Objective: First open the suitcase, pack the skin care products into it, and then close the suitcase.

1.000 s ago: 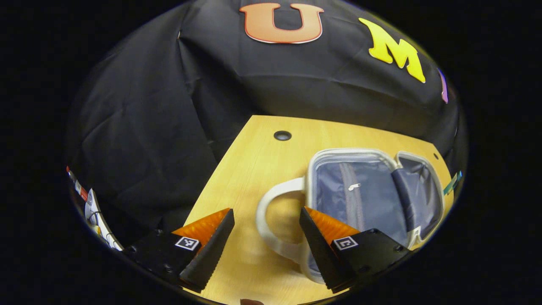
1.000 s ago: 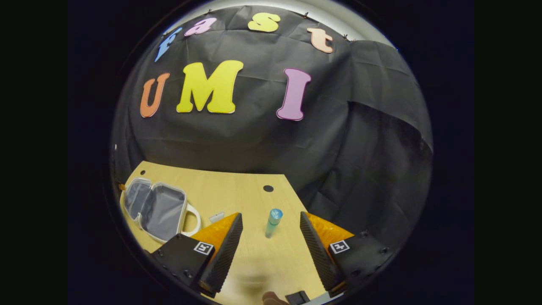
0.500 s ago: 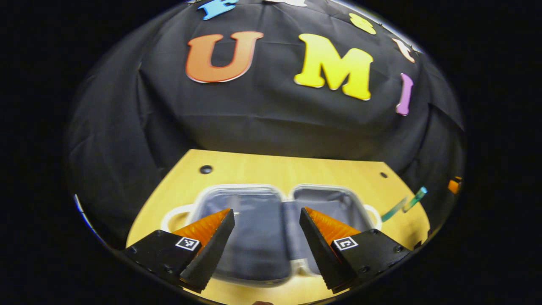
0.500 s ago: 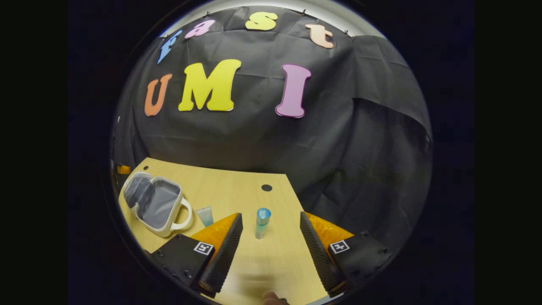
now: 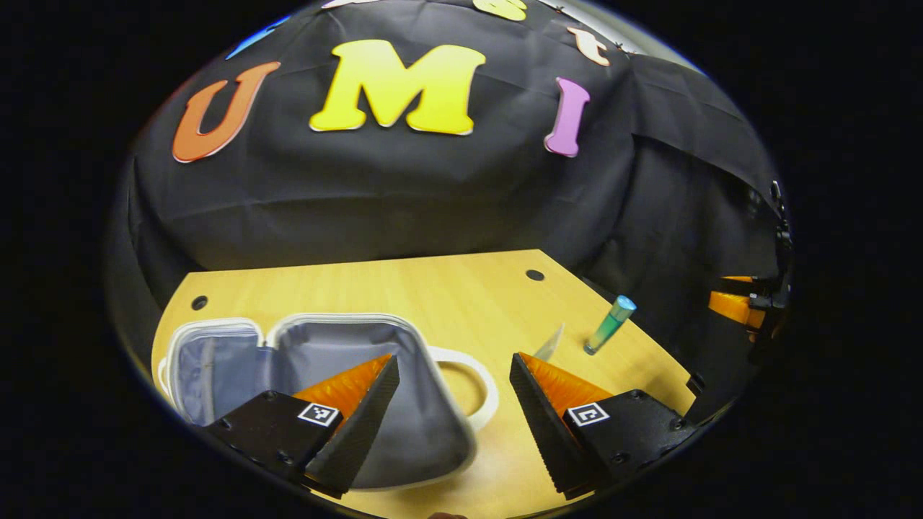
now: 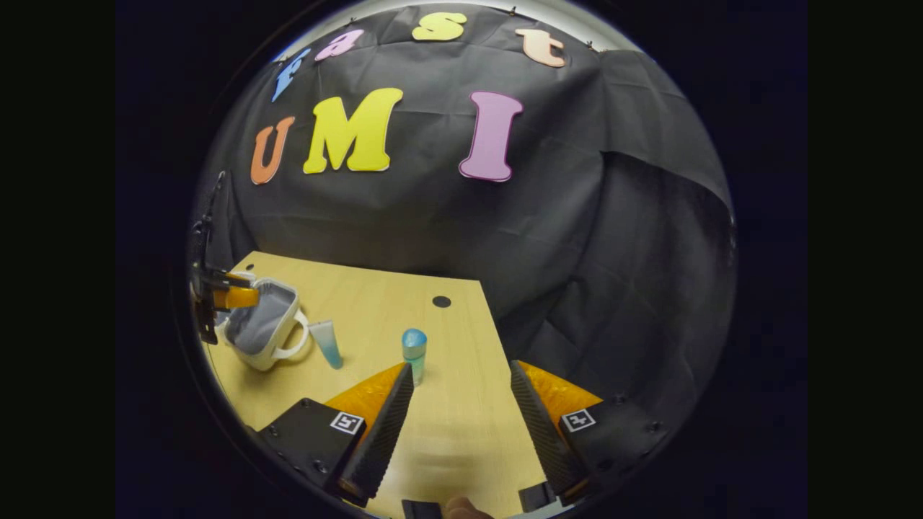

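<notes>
Presently, taking stock from left to right. Item one, in the left gripper view: the suitcase [image 5: 317, 404], a small pale case lying open on the wooden worktop [image 5: 433, 288], its two grey-lined halves spread flat side by side and its looped handle [image 5: 472, 386] reaching toward the right. Item two: my left gripper [image 5: 454, 425], held low above the near edge of that case, its jaws spread wide with nothing between them; one finger sits in front of the right-hand half, the other in front of bare wood beside the handle. Item three: a flat clear tube [image 5: 550, 344] lying just right of the handle. Item four: a teal bottle [image 5: 609, 324] with a light blue cap, standing near the worktop's right edge, beside the tube but apart from it. Both skin care products remain outside the case. Item five, in the right gripper view: the same suitcase [image 6: 263, 331] at the far left of the worktop [image 6: 461, 404], with my left gripper above it, then the tube [image 6: 327, 344] next to its handle, then the bottle [image 6: 414, 353] upright just beyond my left-hand finger. Item six: my right gripper [image 6: 458, 425], jaws wide apart and empty, held over bare wood short of the bottle.
</notes>
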A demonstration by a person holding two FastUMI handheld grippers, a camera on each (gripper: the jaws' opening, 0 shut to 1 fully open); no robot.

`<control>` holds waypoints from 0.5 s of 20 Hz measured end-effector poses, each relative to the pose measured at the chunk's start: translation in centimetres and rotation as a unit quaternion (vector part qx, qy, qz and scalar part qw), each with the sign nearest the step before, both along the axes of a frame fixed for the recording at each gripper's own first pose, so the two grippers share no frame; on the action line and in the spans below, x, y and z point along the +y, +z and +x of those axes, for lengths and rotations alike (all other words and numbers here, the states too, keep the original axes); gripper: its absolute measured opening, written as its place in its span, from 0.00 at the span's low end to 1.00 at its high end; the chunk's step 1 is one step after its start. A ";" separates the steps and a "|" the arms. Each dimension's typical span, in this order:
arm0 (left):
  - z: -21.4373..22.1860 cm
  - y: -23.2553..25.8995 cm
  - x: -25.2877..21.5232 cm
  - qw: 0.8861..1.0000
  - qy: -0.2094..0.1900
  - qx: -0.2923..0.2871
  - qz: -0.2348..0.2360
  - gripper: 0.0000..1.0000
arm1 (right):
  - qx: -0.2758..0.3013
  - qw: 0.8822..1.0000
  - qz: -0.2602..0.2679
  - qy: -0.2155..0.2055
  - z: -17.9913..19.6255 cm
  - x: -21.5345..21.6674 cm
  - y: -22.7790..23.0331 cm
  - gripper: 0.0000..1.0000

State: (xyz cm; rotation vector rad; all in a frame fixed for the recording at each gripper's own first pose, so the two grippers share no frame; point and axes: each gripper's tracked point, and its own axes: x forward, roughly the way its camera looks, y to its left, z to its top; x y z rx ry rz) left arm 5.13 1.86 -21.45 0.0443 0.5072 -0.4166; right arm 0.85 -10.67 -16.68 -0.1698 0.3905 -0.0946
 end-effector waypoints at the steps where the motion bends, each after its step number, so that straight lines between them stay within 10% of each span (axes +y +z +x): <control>1: 0.1 -0.8 -1.5 1.000 -0.010 0.007 0.001 0.99 | 0.003 1.000 -0.002 0.003 -0.1 -0.5 -0.3 0.81; 10: 2.9 -8.8 -11.6 0.998 -0.046 0.040 0.024 0.99 | 0.048 0.999 -0.014 0.014 0.7 -4.9 -3.7 0.80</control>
